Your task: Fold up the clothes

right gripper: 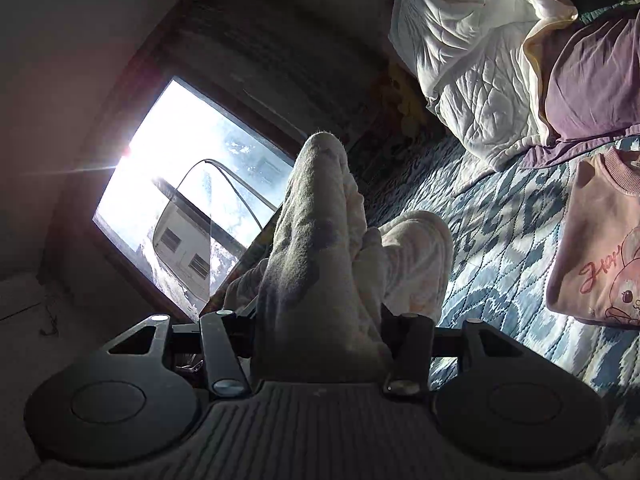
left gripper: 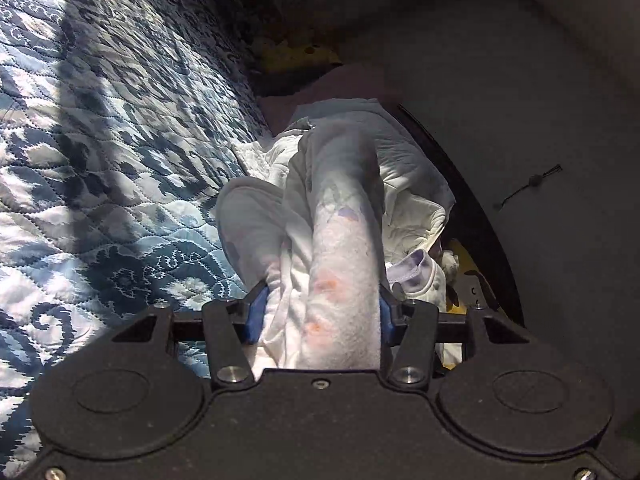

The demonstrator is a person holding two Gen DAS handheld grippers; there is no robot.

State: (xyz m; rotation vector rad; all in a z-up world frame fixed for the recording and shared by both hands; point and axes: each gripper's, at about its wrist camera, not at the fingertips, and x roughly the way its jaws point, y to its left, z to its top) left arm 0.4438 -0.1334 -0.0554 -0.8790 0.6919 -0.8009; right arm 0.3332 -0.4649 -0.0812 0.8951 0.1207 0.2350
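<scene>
A fleecy white garment (left gripper: 344, 264) with faint orange and purple spots fills the left wrist view between the blue pads, bunched and held up above the bed. My left gripper (left gripper: 320, 312) is shut on it. The right wrist view has the same fleecy garment (right gripper: 316, 248) rising in a fold from between the black fingers, dark against the light. My right gripper (right gripper: 320, 336) is shut on that fold. Both sets of fingertips are hidden by the fabric.
A blue-and-white quilted bedspread (left gripper: 100, 160) covers the bed. A white quilted garment (right gripper: 472, 56), a purple one (right gripper: 592, 80) and a pink printed top (right gripper: 600, 248) lie on it. A bright window (right gripper: 180, 208) glares at the left. A dark curved bed frame (left gripper: 472, 216) borders a grey wall.
</scene>
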